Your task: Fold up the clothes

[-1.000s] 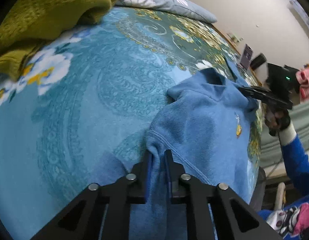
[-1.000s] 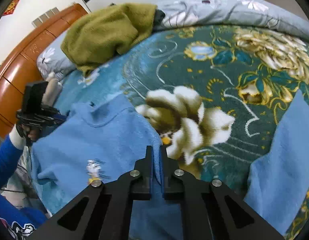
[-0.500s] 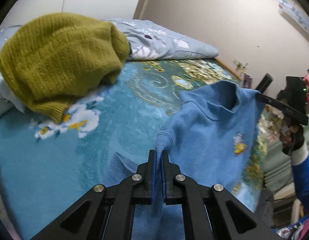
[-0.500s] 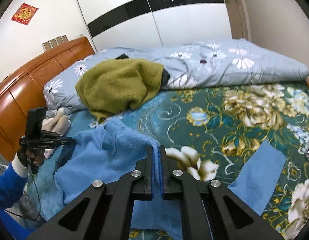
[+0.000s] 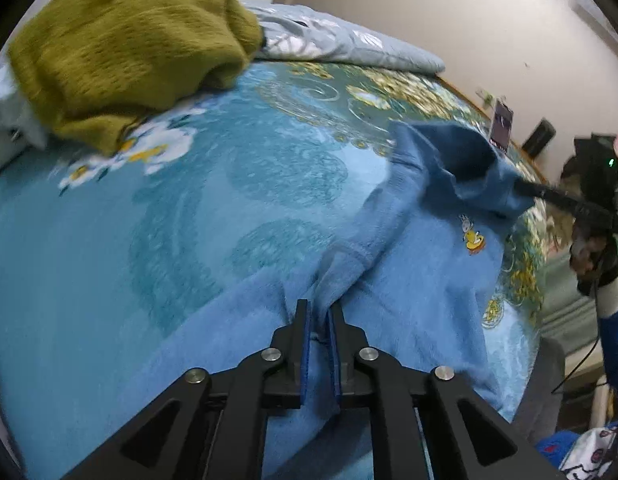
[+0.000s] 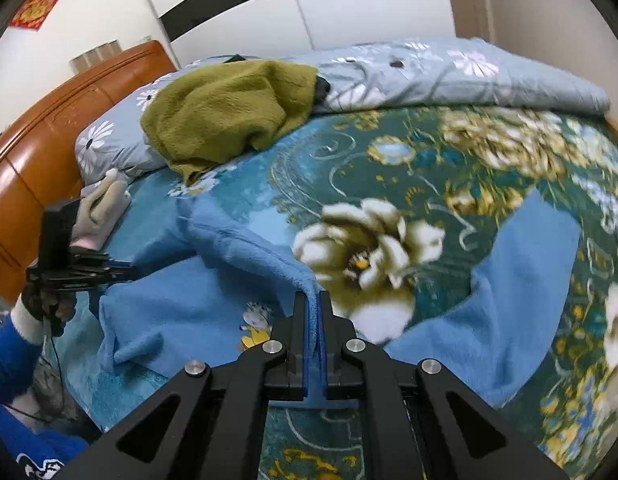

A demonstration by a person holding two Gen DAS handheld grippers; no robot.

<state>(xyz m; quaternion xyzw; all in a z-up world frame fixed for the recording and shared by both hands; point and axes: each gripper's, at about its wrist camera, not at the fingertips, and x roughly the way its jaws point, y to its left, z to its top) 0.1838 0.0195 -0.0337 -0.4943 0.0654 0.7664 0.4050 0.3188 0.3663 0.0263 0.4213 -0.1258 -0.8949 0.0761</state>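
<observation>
L gripper (image 5: 317,322) clamped on blue sweater (image 5: 421,280) shoulder seam; R gripper (image 6: 313,312) pinching opposite shoulder by collar. Sweater lies face-up on bed blanket (image 5: 149,208), below green knit (image 5: 129,44). Two-point hold keeps top edge taut for fold.

Sweatshirt (image 6: 189,312) spread on the bedspread (image 6: 449,168) — knit sweater (image 6: 229,108) behind it, on the quilt (image 6: 469,76).

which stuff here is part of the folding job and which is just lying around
In the job:
blue sweater
left gripper, shut on its fabric
right gripper, shut on its fabric

Lying about:
olive knit sweater
grey floral duvet
floral blanket underneath
beige glove
phone
</observation>
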